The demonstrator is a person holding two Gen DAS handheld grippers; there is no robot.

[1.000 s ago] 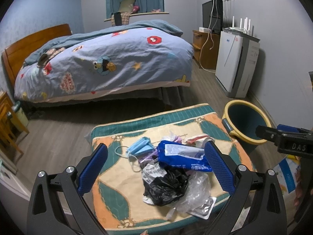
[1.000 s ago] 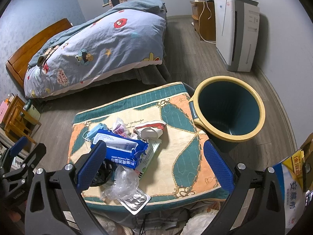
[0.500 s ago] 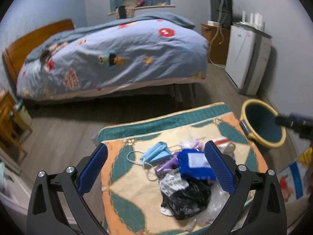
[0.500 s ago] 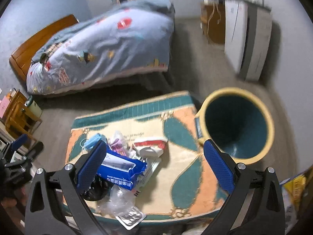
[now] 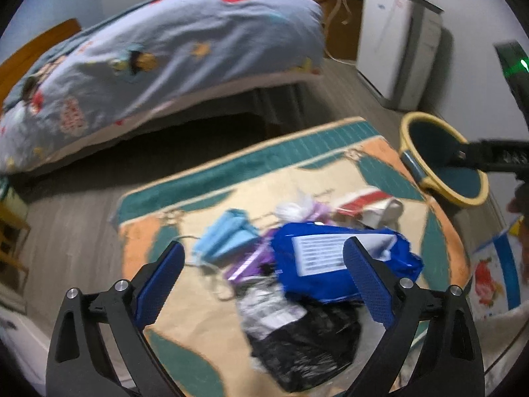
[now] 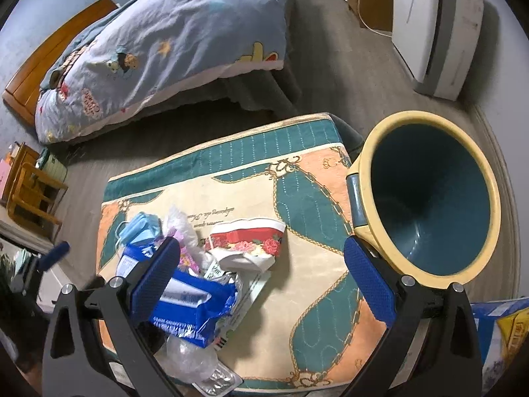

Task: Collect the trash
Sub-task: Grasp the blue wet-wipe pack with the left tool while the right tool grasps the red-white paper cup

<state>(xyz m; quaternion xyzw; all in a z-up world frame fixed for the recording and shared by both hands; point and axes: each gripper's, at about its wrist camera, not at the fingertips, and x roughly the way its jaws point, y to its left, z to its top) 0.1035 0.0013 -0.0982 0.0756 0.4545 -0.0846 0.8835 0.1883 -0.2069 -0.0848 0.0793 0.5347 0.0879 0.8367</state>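
Jaws wide on both grippers above trash pile (image 5: 297,284)

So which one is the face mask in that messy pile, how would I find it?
Find the patterned green and peach cushion beside the yellow-rimmed bin; the trash pile sits at its end farthest from the bin. The face mask lies on the pile's far edge, toward the bed. It is the only pale blue, pleated thing, with thin ear loops.

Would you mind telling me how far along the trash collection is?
Nothing looks done: the bin appears empty. Nothing is in hand; the left gripper and right gripper are open. The blue packet, face mask and black bag remain.
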